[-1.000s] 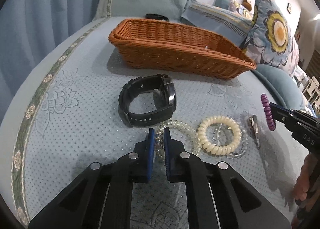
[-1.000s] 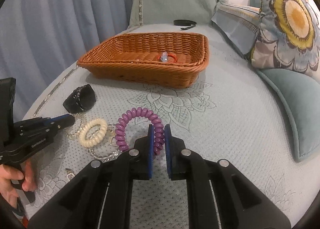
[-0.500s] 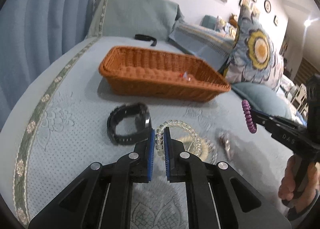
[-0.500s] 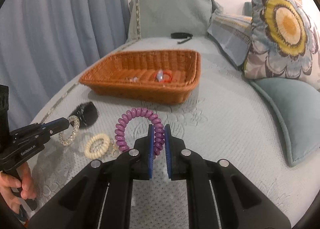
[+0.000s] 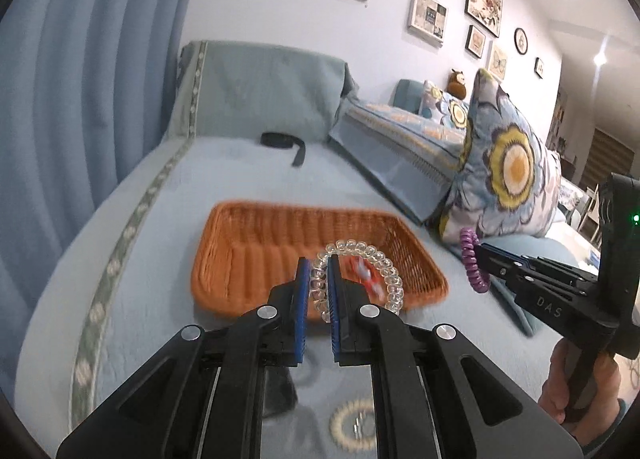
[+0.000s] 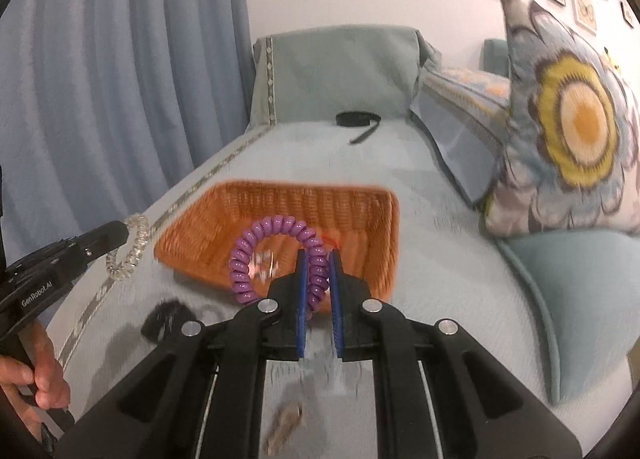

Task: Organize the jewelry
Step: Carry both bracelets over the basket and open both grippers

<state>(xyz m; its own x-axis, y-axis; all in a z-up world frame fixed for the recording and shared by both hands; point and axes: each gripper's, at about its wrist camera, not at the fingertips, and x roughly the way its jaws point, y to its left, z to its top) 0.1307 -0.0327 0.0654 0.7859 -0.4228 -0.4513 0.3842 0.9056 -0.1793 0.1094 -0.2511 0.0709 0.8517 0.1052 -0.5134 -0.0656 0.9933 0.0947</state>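
My left gripper [image 5: 318,279] is shut on a clear coil bracelet [image 5: 376,259] and holds it in the air at the near rim of the orange wicker basket [image 5: 248,259]. My right gripper [image 6: 318,279] is shut on a purple coil bracelet [image 6: 256,243], also raised in front of the basket [image 6: 360,219]. A red item [image 5: 360,271] lies inside the basket. The right gripper with the purple coil [image 5: 472,263] shows at the right of the left wrist view. The left gripper's clear coil [image 6: 128,247] shows at the left of the right wrist view.
A black watch [image 6: 168,319] lies blurred on the blue bedspread near the basket's left corner. A small clip [image 6: 284,427] lies below my right gripper. A black strap [image 5: 284,143] lies near the headboard. Flowered pillows [image 6: 568,123] stand at the right.
Both grippers have risen and moved forward to the basket with their coil bracelets. The watch and cream coil have dropped out of the left wrist view.
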